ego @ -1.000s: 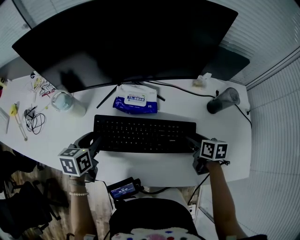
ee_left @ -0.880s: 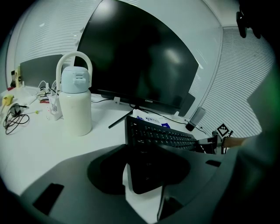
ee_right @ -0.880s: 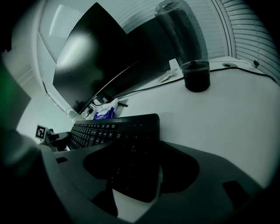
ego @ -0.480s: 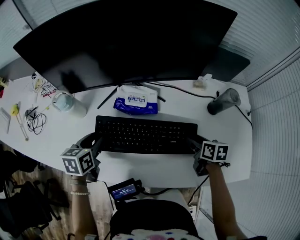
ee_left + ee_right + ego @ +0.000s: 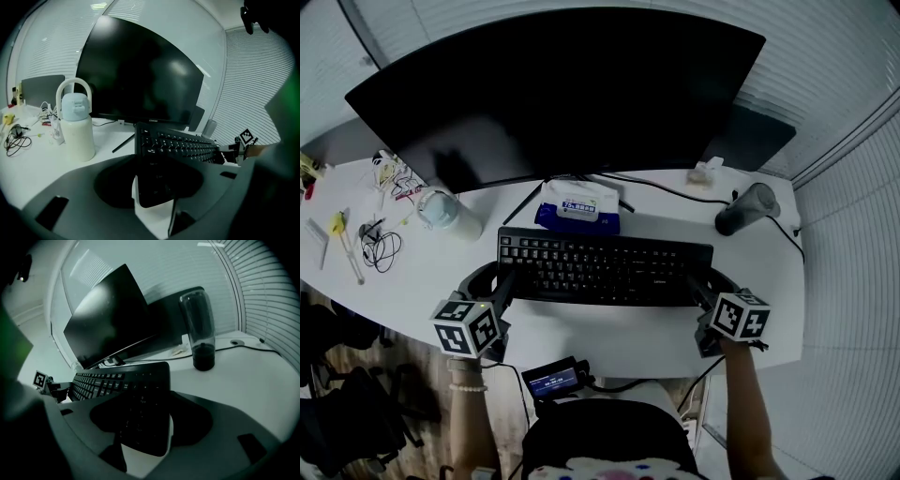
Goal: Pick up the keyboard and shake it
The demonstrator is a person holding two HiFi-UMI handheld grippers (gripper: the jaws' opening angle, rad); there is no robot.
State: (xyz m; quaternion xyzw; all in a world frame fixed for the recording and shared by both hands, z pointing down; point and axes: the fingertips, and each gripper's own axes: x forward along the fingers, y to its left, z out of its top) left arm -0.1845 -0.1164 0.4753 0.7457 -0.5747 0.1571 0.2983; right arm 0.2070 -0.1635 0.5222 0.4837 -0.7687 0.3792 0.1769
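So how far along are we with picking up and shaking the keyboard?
Done: the left gripper and right gripper each grip one end of the keyboard. In hand: the lift; it looks raised off the desk, nearer the head camera than a second ago. Still to do: the shaking.

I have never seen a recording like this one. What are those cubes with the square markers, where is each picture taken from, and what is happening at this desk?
There is no robot here. A person holds a two-jaw tool in each hand: the left gripper and the right gripper. The marked cubes are part of them. The head view comes from a camera on the person's head, looking down. Each gripper view comes from a camera riding on that gripper. Each gripper clamps one end of the black keyboard. The white desk also holds a dark monitor, a white bottle, a wipes pack and a dark tumbler.
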